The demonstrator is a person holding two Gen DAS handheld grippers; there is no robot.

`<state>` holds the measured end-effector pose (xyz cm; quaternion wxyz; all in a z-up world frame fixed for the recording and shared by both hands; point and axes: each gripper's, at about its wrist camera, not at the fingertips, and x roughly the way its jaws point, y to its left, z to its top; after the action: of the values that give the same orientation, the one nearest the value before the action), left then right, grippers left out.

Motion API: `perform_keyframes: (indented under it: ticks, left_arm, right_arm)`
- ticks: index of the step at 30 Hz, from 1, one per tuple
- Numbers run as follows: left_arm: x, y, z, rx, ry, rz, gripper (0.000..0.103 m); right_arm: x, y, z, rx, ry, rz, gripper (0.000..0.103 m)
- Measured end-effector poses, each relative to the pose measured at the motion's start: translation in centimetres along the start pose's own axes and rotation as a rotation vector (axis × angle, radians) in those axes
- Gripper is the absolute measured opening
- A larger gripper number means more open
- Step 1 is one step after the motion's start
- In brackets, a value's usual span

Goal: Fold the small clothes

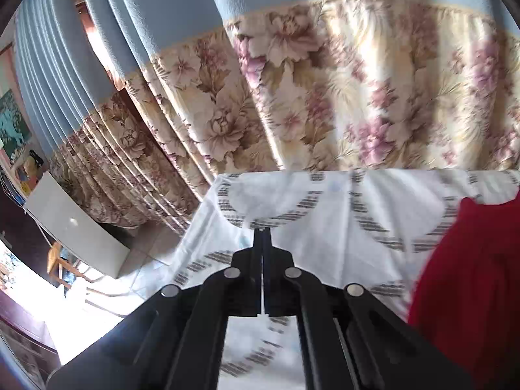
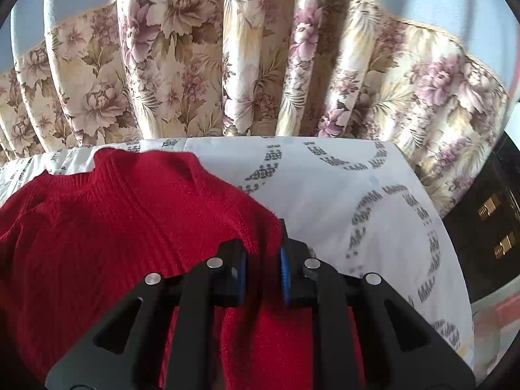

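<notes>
A red knitted sweater (image 2: 107, 214) lies on a table under a white cloth with grey ring patterns (image 2: 341, 195). My right gripper (image 2: 261, 253) is shut on the sweater's right edge, the red knit bunched between its blue-padded fingers (image 2: 285, 276). In the left wrist view the sweater (image 1: 471, 266) shows only at the right edge. My left gripper (image 1: 262, 237) is shut and empty, its fingers pressed together above the white cloth (image 1: 325, 201), left of the sweater and apart from it.
A floral curtain with a blue top (image 2: 227, 65) hangs right behind the table's far edge. A white cabinet (image 1: 74, 227) and wooden chair (image 1: 58, 260) stand on the floor to the left. Dark furniture with brass handles (image 2: 494, 221) stands at the right.
</notes>
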<state>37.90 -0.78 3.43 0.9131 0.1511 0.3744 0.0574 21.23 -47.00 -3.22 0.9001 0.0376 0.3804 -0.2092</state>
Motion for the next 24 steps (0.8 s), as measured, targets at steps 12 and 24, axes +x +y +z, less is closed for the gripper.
perform_keyframes:
  ticks: [12, 24]
  left_arm:
    - [-0.2, -8.0, -3.1, 0.161, 0.061, -0.247, 0.098]
    - [0.7, -10.9, -4.3, 0.161, 0.153, -0.374, 0.004]
  right_arm:
    - [1.0, 2.0, -0.5, -0.046, 0.011, -0.011, 0.018]
    - [1.1, 1.7, -0.5, -0.026, 0.002, -0.014, 0.02]
